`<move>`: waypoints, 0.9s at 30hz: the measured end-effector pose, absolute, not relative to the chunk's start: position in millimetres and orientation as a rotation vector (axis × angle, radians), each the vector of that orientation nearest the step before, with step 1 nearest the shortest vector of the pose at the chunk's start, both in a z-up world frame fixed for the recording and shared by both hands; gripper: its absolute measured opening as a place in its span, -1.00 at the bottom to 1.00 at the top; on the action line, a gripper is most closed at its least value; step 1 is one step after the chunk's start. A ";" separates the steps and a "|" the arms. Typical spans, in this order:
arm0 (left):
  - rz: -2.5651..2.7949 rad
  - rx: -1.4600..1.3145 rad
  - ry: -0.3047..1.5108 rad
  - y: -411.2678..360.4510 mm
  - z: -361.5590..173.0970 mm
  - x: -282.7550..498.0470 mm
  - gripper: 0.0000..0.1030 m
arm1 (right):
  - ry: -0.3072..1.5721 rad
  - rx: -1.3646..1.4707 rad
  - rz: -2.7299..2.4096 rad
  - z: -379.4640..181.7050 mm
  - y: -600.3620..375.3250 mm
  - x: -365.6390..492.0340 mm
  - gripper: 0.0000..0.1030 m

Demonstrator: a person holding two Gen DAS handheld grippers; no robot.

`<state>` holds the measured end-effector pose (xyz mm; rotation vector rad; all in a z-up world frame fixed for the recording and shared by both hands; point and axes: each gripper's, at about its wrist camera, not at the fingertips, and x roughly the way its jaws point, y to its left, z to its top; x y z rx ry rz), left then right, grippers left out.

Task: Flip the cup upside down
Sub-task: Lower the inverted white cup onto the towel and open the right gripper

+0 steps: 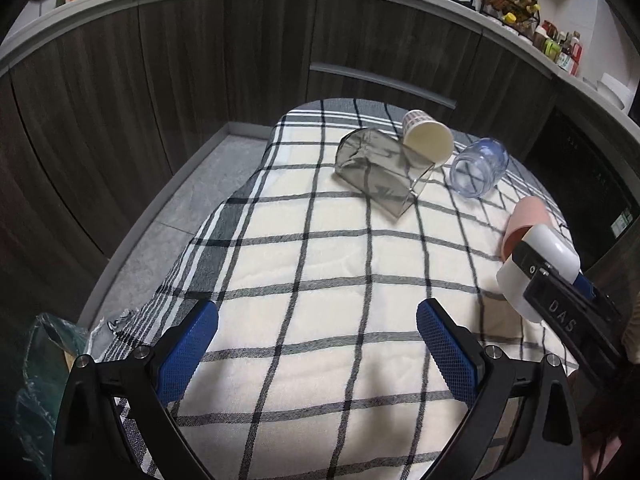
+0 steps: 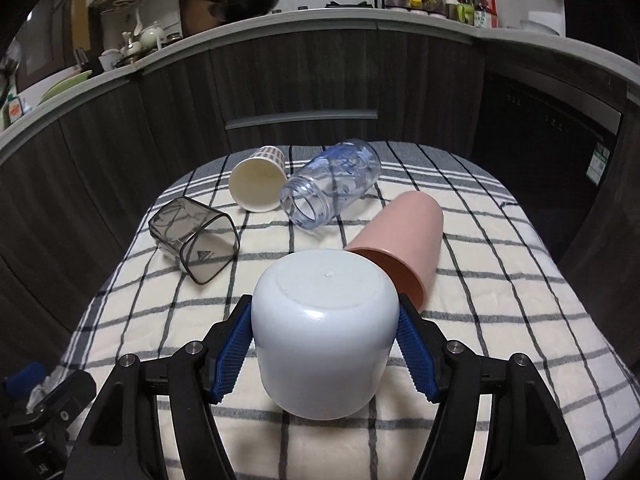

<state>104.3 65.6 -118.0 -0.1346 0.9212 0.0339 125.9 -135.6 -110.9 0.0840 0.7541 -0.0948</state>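
A white cup [image 2: 326,340] stands upside down, base up, between the blue pads of my right gripper [image 2: 325,344], which is shut on its sides just above the checked cloth [image 2: 500,320]. In the left wrist view the same cup [image 1: 536,268] shows at the right edge with the right gripper's black finger over it. My left gripper [image 1: 318,338] is open and empty above the cloth's near part.
Lying on their sides on the cloth are a pink cup [image 2: 404,240], a clear bottle-like jar [image 2: 332,188], a paper cup [image 2: 260,184] and a smoky square tumbler [image 2: 196,236]. Dark cabinets [image 2: 300,80] and a cluttered counter lie behind. A green bag [image 1: 36,364] sits lower left.
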 end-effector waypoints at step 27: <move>0.009 -0.098 0.903 54.3 -105.0 100.9 0.96 | 0.849 0.034 -0.110 -121.7 -131.5 108.3 0.53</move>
